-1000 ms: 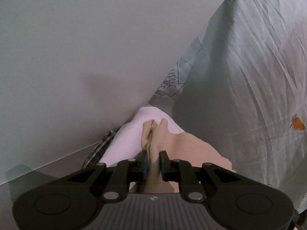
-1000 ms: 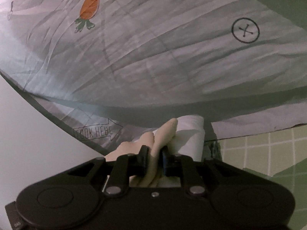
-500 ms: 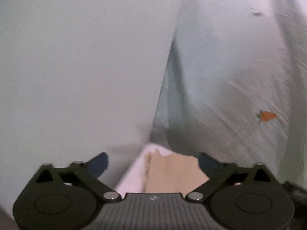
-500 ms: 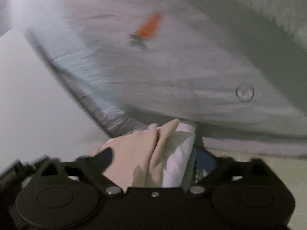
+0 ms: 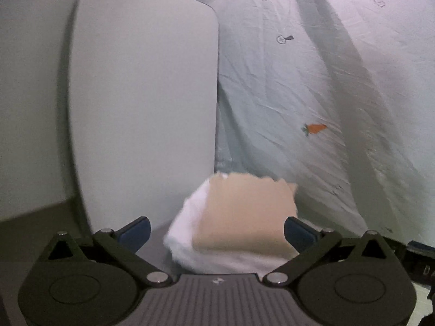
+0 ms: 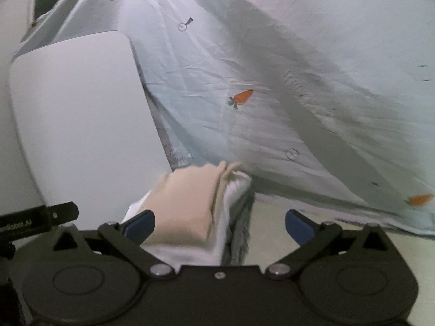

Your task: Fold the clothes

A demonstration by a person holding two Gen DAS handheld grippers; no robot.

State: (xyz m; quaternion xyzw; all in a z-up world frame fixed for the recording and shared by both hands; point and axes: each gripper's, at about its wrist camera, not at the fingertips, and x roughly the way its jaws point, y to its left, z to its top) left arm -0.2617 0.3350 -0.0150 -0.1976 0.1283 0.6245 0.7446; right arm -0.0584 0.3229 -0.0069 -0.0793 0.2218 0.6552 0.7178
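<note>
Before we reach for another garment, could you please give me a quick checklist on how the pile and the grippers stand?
1. Left gripper open, nothing pinched: ok.
2. Right gripper open, nothing pinched: ok.
3. Beige garment folded, lying on the white garment: ok.
4. Pile edges squared: cannot tell, blurred.
5. Grey garment under the pile, tucked in: cannot tell.
6. Next garment located: not ok, none in view.
</note>
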